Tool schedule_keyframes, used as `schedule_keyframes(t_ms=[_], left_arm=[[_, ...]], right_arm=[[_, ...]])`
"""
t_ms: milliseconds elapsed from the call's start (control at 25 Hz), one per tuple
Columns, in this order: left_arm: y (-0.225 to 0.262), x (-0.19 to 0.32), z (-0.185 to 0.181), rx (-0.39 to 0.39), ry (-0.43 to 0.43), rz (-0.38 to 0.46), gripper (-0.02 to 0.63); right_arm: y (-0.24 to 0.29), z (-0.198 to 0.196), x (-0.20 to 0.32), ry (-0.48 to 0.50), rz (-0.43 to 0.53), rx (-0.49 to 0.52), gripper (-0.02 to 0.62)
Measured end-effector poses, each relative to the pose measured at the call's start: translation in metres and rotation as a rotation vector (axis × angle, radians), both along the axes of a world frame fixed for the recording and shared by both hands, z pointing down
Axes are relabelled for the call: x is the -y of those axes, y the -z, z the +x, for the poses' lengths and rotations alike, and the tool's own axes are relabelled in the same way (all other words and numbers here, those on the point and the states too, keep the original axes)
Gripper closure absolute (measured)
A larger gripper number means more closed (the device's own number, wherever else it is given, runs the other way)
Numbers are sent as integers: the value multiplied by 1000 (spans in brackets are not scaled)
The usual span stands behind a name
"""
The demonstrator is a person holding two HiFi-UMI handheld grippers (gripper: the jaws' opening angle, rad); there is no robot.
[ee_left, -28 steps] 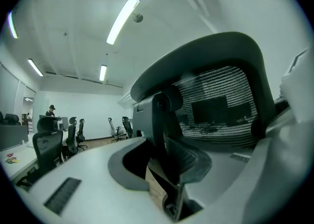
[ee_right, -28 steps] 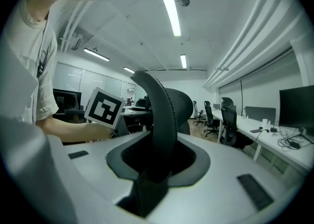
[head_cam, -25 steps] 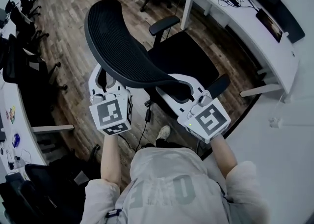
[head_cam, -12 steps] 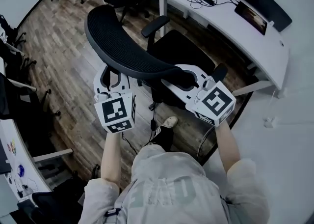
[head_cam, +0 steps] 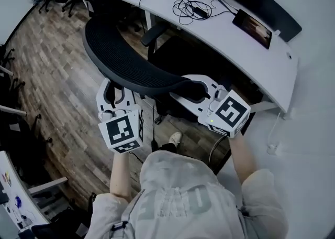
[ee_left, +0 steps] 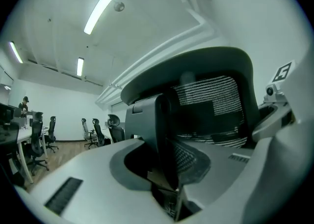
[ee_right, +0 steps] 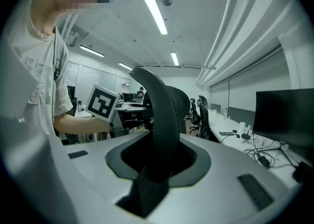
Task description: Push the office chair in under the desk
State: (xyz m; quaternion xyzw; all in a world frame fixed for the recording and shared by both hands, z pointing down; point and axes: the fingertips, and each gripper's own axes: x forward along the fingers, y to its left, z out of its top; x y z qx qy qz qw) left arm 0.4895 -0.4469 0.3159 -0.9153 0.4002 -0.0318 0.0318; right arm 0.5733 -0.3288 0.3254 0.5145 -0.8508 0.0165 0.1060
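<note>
Pushing step, in my judgement: the black mesh-backed office chair (head_cam: 123, 57) stands with its seat at the front edge of the long white desk (head_cam: 225, 31). The left gripper (head_cam: 112, 92) is closing on the backrest's top rim, and the right gripper (head_cam: 203, 92) clamps it too. Next should come an even forward shove.

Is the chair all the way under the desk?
Not fully in. The office chair has much of its seat showing outside the desk edge.
</note>
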Motion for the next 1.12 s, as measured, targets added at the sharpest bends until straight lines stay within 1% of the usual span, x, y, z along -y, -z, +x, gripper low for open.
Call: schedule_keyframes(t_ms=[280,480,680,920,1120], left_arm=[[-2,7,84,25,-25,-36,520],[-1,10,133,21,-8,-39,523],[-2,15,171,12,37,-60,528],[0,19,215,10,60,-51,528],[0,26,247,15,59,-52,528]], right_arm=[[0,84,9,-1,-24,-28,480],[1,135,13,12,-22,-29,480],[1,175,18,32,-28,-28,479],[3,221,22,45,-21,-26,480],[3,253,29,45,-20,-31,480]])
